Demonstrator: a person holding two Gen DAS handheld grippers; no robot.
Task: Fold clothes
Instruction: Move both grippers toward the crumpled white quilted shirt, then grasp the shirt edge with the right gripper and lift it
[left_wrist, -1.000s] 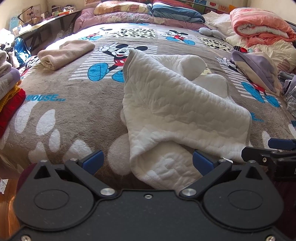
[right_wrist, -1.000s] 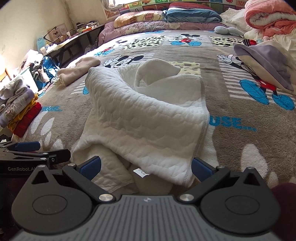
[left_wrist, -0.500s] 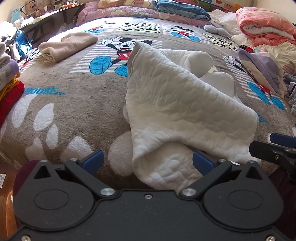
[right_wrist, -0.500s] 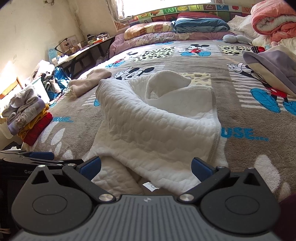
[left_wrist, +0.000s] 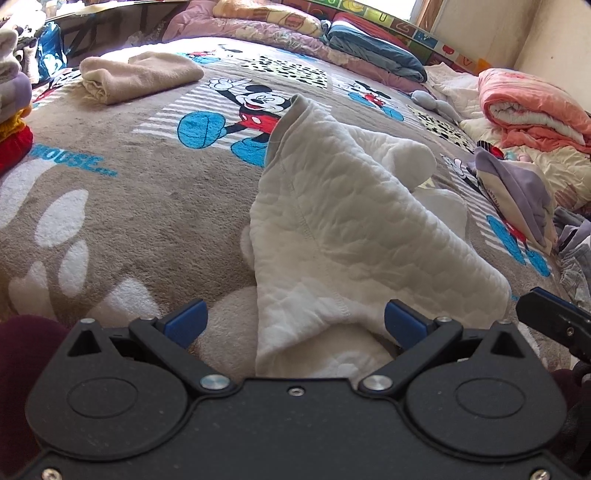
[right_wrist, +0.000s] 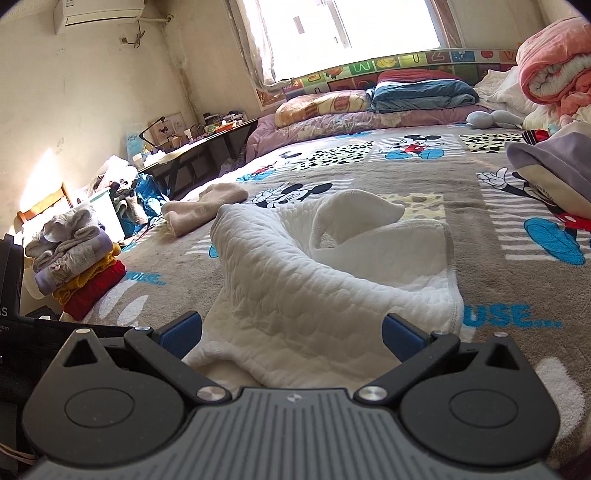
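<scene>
— Sunlight from the window falls on a wide bed with a brown cartoon blanket. Where is the cloth you work on?

— The white quilted garment lies rumpled in the middle of the bed, just in front of me. One part stands up like a peak, and the near edge reaches between my fingers.

— Do you hold it?

— No. My left gripper is spread wide, and the cloth only lies between its blue pads. My right gripper is spread wide too, over the near hem, without pinching.

— What is finished already?

— I think some pieces are done: a folded beige towel lies far on the left, and a neat pile of clothes sits at the bed's left edge.

— And what is left?

— The white garment is not folded yet; I judge it needs to be flattened first. A heap with a purple garment waits on the right side, so much work remains.
</scene>
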